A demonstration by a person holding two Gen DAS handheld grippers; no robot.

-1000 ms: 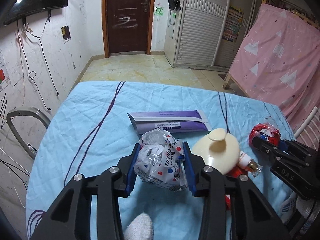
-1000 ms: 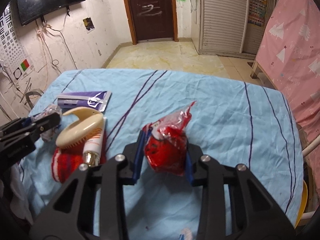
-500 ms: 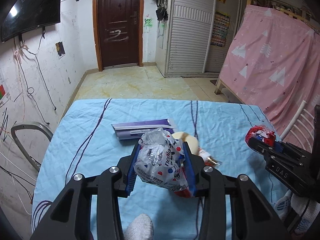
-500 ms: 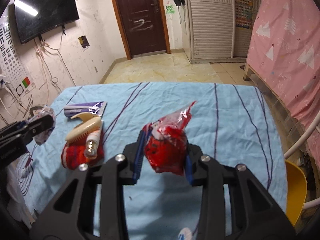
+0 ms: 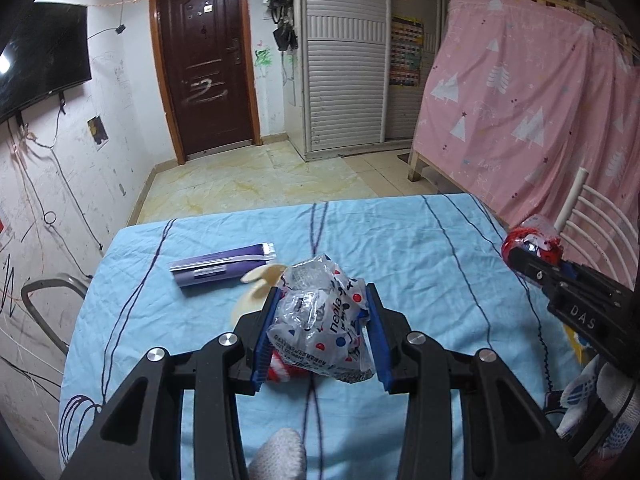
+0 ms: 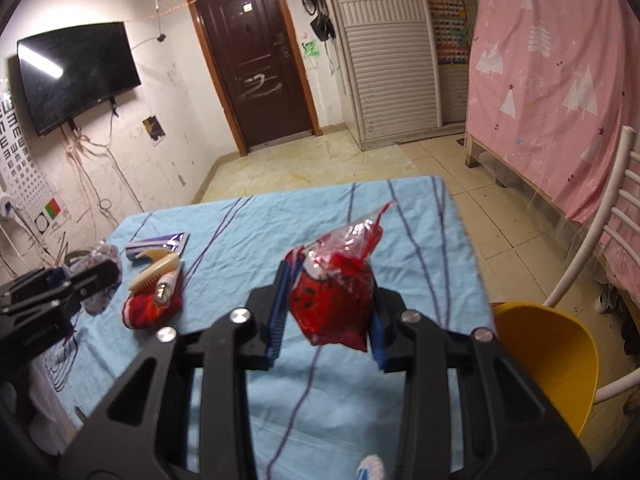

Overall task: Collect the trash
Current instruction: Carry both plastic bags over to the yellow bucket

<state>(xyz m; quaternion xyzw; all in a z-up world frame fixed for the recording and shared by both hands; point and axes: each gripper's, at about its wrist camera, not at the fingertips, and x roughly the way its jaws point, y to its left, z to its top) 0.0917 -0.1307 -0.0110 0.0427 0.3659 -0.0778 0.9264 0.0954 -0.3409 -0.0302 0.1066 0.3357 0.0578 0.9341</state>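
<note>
Left gripper (image 5: 322,334) clenched on crumpled clear dotted plastic wrapper (image 5: 324,332); right gripper (image 6: 328,312) clenched on crumpled red plastic bag (image 6: 334,300), above blue-clothed table (image 6: 248,220).

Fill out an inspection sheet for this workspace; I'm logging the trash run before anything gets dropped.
Surface: table in wrinkled blue cloth, dark stripes.
Job's things: clear dotted wrapper and red wrapper, both held above the table; yellow bin at the table's right side.
Clutter: purple packet, cream brush, small tube, red sock.
Grippers: left claw and right claw each shut on a wrapper.
Cables: loose wires on left wall.
Surroundings: door, TV, pink curtain, white chair.
</note>
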